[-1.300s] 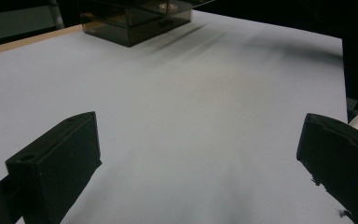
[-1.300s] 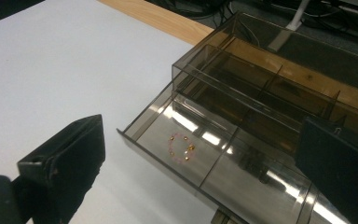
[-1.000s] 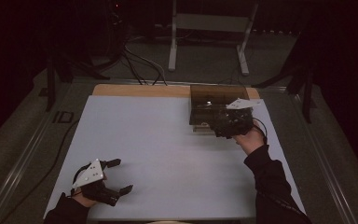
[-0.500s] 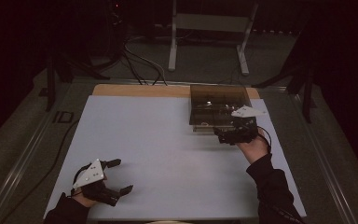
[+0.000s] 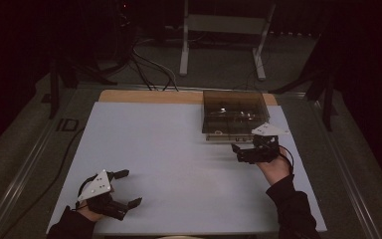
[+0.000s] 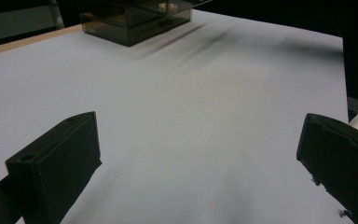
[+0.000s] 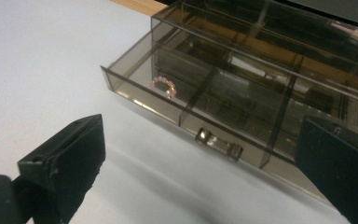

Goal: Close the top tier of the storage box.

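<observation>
A smoky see-through drawer box [image 5: 234, 112] stands at the far right of the white sheet [image 5: 169, 149]. Its bottom drawer [image 7: 200, 100] is slid partly out, and a small beaded ring [image 7: 164, 85] lies in the drawer's left compartment. The drawer has a clear handle [image 7: 218, 143] at its front. My right gripper [image 5: 237, 153] hovers just in front of that drawer, open, with nothing between its jaws [image 7: 205, 140]. Far from the box [image 6: 130, 18], my left gripper [image 5: 131, 187] rests near the front left corner, wide open and empty [image 6: 200, 140].
A strip of wooden tabletop [image 5: 149, 96] shows beyond the sheet's far edge. Cables [image 5: 149, 64] and a metal stand [image 5: 224, 35] are on the floor behind the table. A metal rail [image 5: 25, 169] runs along the left side.
My right gripper has drawn back from the box front toward the near edge. The left gripper has stayed where it was.
</observation>
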